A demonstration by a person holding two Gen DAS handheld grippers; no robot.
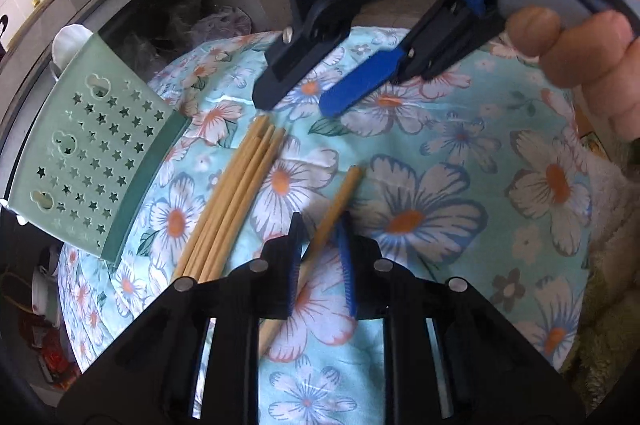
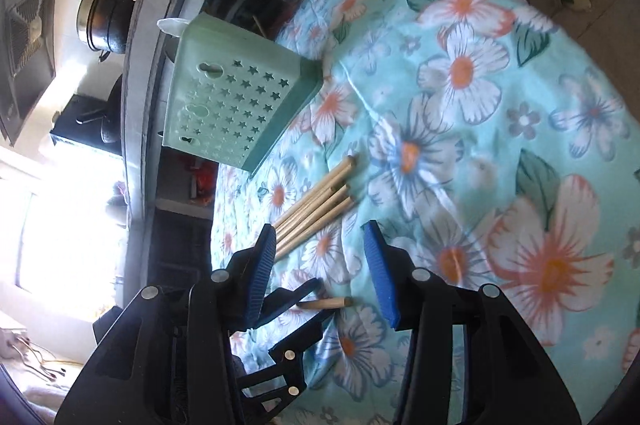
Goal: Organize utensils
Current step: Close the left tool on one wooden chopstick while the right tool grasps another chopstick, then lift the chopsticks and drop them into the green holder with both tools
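One loose chopstick [image 1: 335,206] lies on the floral cloth [image 1: 460,153] between the left tool [image 1: 322,249]'s narrowly parted pads, its near end hidden under the frame; whether they pinch it I cannot tell. At ten o'clock lies a bundle of chopsticks [image 1: 236,193], partly cut off by that frame, beyond them the green star-holed holder [image 1: 100,153]. At twelve o'clock the right tool [image 1: 298,97] hangs spread and empty, a hand [image 1: 592,25] gripping it, dim clutter behind.
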